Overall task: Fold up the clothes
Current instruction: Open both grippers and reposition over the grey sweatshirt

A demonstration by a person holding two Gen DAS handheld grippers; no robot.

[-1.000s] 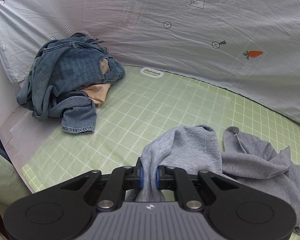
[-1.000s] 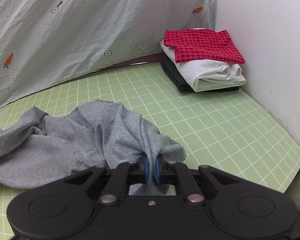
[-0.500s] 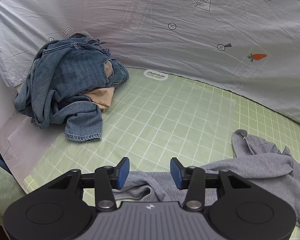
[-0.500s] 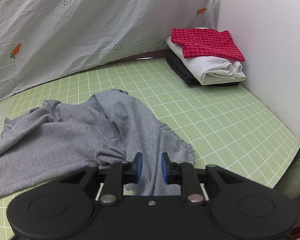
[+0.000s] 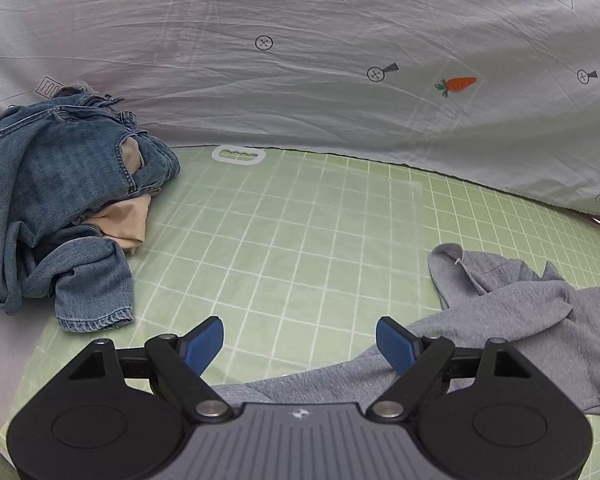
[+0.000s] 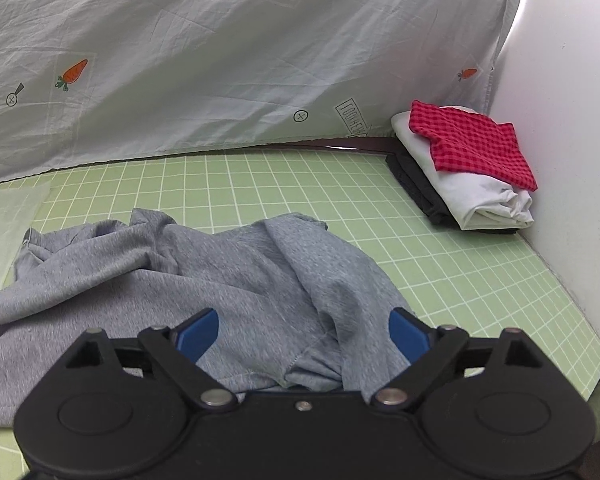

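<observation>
While both the left gripper and right gripper hang spread and empty over the rumpled grey shirt on the bench, spread it flat first: pinch opposite hem corners, pull outward evenly.

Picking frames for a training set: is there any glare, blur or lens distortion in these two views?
Left wrist view: sharp, evenly lit, soft shadow beneath the jeans; fisheye bends the mat edge and darkens the corners. Right wrist view: also sharp, but the wall glares white at upper right; the gray shirt shows clear weave.
</observation>
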